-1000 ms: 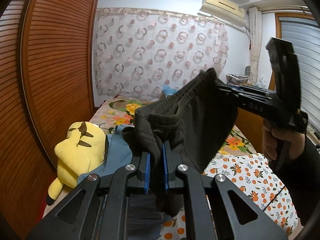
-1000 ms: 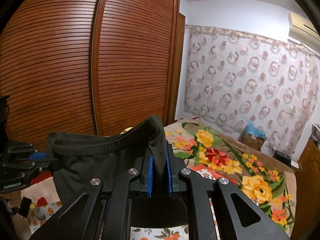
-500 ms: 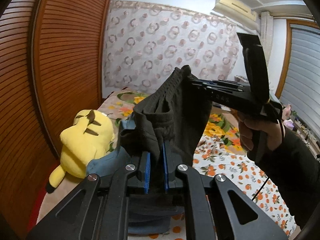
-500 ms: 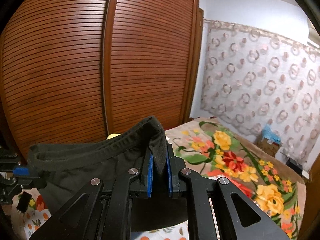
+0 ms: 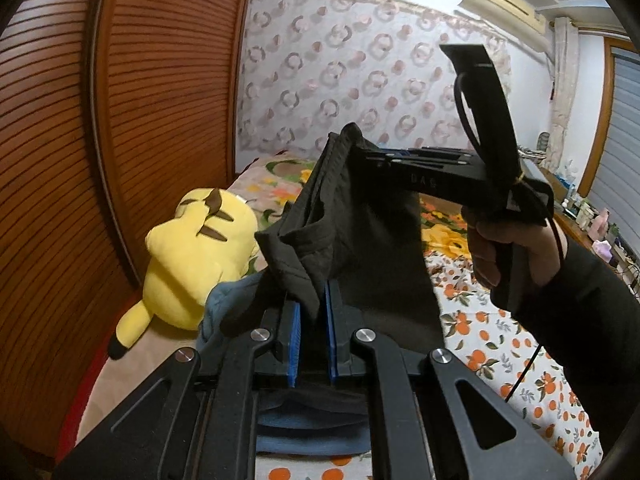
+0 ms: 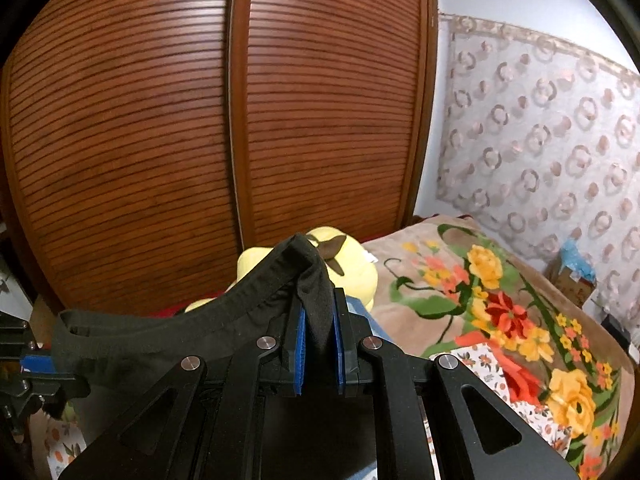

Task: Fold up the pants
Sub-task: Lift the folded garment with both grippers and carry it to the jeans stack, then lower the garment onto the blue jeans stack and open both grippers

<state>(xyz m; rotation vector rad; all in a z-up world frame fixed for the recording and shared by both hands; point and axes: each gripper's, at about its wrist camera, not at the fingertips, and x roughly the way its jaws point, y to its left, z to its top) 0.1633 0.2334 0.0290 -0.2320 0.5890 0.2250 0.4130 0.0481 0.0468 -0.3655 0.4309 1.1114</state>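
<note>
There is one pair of black pants (image 5: pixel 360 240), held up in the air over the bed (image 5: pixel 500 344). Two grippers hold it. The left gripper (image 5: pixel 310 336) is squeezed tight on a bunch of the black cloth between its two blue pads (image 5: pixel 294 344). The right gripper (image 6: pixel 319 344) is squeezed tight on the waistband, and its two blue pads (image 6: pixel 301 348) pinch the cloth too. One hand (image 5: pixel 508 252) holds the right gripper's handle. One yellow plush toy (image 5: pixel 192 264) lies on the bed by the brown wardrobe doors (image 6: pixel 200 120). One blue-grey cloth (image 5: pixel 236 300) lies under the pants.
</note>
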